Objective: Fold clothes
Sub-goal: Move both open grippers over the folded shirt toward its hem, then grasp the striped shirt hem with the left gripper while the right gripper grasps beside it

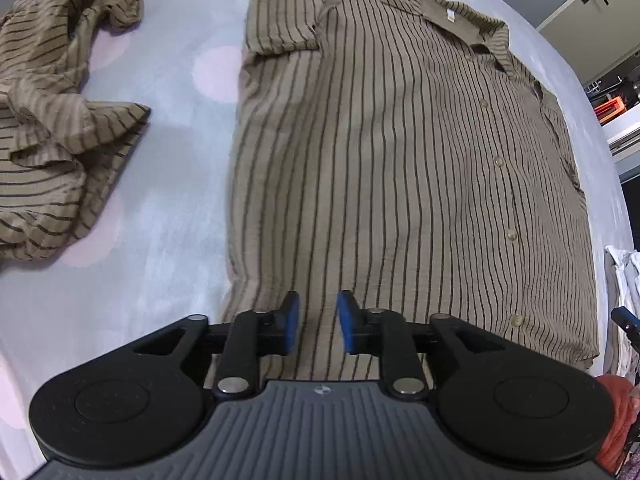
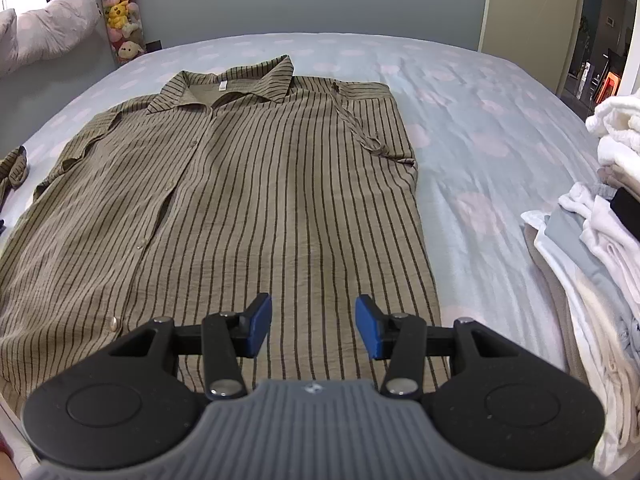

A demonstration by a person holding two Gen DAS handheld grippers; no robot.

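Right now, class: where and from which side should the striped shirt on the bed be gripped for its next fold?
Probably the striped shirt at its near hem corner, coming from the bare bed sheet: that edge lies flat, exposed and folded straight.

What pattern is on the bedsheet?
Pale blue bedsheet with soft pink dots; clearest in the right wrist view.

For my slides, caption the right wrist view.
Open right tool over the hem of a striped shirt spread on a bed.

No legible text or labels
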